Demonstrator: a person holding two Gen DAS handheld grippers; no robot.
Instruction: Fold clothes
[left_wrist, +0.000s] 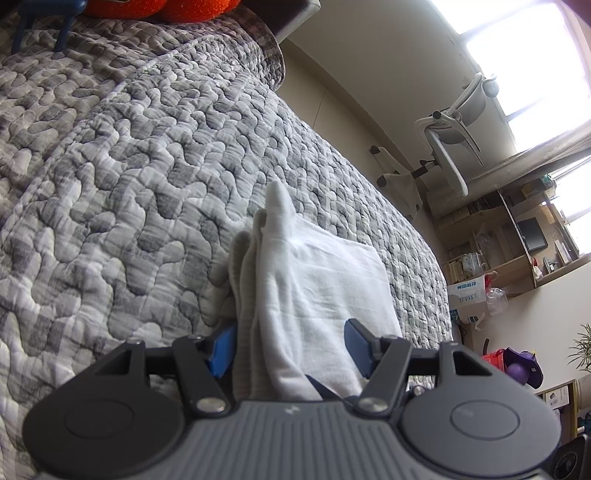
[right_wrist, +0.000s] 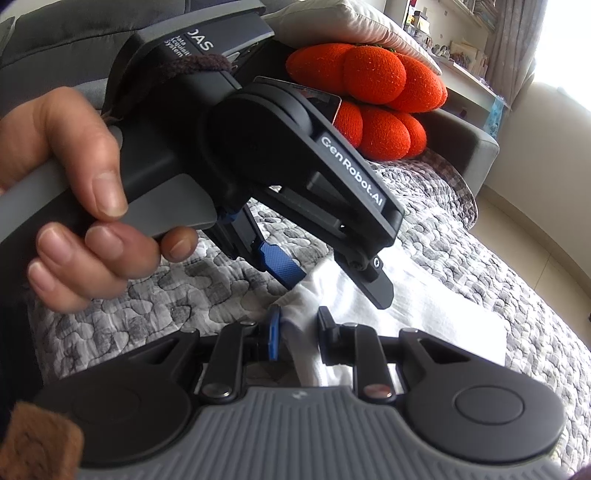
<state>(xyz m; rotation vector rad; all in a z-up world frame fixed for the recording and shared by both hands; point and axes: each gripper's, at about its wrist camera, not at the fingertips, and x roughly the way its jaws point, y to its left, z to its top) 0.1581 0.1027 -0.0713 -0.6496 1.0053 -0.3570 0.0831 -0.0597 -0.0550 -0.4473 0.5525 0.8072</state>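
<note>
A white cloth (left_wrist: 317, 280) lies folded on a grey quilted bed (left_wrist: 122, 177). In the left wrist view my left gripper (left_wrist: 291, 343) is open, its blue-padded fingers (left_wrist: 223, 349) on either side of the cloth's bunched near edge. In the right wrist view my right gripper (right_wrist: 299, 334) has its fingers close on a bunched corner of the white cloth (right_wrist: 436, 314). The left gripper (right_wrist: 332, 277), held by a hand (right_wrist: 77, 206), is just above and ahead of the right one, fingers apart over the cloth.
An orange knitted cushion (right_wrist: 384, 107) and a grey pillow (right_wrist: 351, 22) lie at the head of the bed. A blue stool (left_wrist: 44, 26) stands on the quilt. Beyond the bed are an office chair (left_wrist: 454, 136), shelves (left_wrist: 517, 236) and a window.
</note>
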